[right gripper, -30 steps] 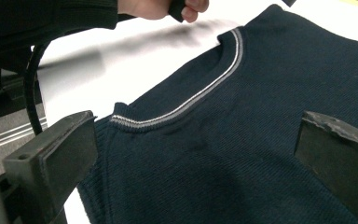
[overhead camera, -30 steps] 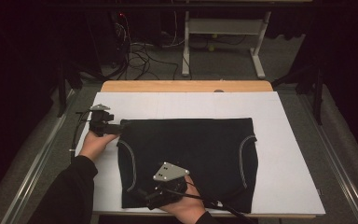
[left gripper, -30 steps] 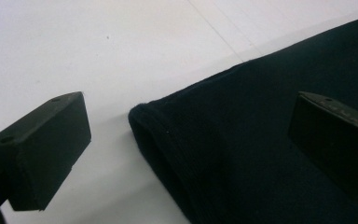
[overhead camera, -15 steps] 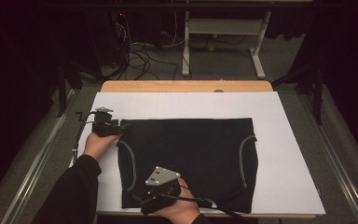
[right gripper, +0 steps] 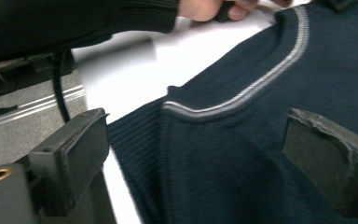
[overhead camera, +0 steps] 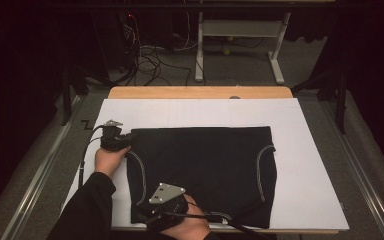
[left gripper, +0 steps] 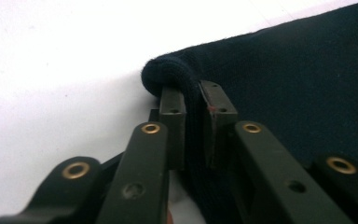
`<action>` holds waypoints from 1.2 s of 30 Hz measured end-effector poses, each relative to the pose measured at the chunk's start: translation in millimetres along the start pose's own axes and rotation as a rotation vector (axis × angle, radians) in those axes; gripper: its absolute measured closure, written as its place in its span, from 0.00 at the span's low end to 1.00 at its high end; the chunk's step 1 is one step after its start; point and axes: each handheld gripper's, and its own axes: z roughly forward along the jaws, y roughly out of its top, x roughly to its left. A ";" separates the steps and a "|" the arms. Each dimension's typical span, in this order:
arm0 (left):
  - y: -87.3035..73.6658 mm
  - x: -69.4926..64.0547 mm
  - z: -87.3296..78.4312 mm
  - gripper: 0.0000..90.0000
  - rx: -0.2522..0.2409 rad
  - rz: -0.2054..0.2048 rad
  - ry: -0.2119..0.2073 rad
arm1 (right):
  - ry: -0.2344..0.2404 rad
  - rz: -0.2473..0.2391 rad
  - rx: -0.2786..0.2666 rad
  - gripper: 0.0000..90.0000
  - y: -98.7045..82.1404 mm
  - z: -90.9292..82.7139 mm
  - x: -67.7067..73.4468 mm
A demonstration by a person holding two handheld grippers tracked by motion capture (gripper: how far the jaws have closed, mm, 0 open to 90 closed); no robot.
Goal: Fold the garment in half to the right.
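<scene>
A dark navy knitted garment (overhead camera: 205, 170) with grey-trimmed armholes lies flat on the white sheet (overhead camera: 305, 165). My left gripper (overhead camera: 126, 141) sits at its far left corner. In the left gripper view this gripper (left gripper: 196, 100) is shut on a rolled fold of the garment's (left gripper: 307, 70) edge. My right gripper (overhead camera: 147, 210) hovers over the near left corner. In the right gripper view it (right gripper: 196, 140) stands open; its jaws have just been closing a little, with the garment (right gripper: 242, 154) and its grey stripe (right gripper: 242, 98) between them, untouched by the pads.
The white sheet covers a wooden table whose far edge (overhead camera: 200, 92) shows. Bare sheet lies right of and beyond the garment. Cables (overhead camera: 145, 55) and a metal stand (overhead camera: 240, 40) are on the floor behind. The person's left hand (right gripper: 205, 9) shows at the top of the right gripper view.
My right gripper has shifted left and slightly toward the near edge, over the garment's near left corner. The left hand has stayed at the far left corner.
</scene>
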 end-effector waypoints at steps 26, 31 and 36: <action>-5.5 -0.9 -6.3 0.88 -0.077 0.018 -0.017 | -0.019 -0.065 0.199 0.17 19.9 47.3 24.3; -5.9 -0.9 -6.8 0.88 -0.081 0.019 -0.018 | -0.070 -0.077 0.208 0.27 21.6 49.9 26.5; -6.1 -1.4 -6.7 0.88 -0.081 0.022 -0.015 | -0.102 -0.098 0.205 0.41 20.5 47.9 27.5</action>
